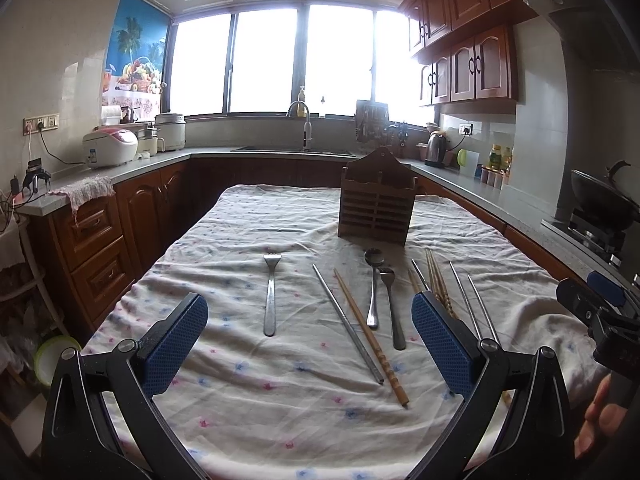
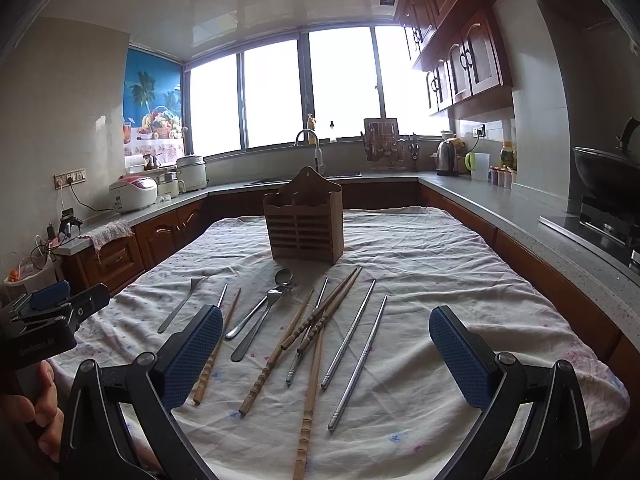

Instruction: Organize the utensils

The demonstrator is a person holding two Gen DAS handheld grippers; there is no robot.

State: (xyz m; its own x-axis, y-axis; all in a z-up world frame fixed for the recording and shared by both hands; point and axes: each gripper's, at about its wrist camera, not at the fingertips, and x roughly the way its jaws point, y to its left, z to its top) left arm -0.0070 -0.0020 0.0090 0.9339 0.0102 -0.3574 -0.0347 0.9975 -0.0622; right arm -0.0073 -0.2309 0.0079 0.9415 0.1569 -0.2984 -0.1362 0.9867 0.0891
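Both grippers, left [image 1: 310, 346] & right [image 2: 326, 354], gape wide, empty. Fork [image 1: 271, 296] at 11 o'clock: thin, stiff, slippery steel; pinch it mid-handle.

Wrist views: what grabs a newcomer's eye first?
The scatter of metal and bamboo chopsticks, spoons and a fork lying loose on the floral tablecloth. Behind them the wooden utensil holder stands upright and looks empty, against glaring windows.
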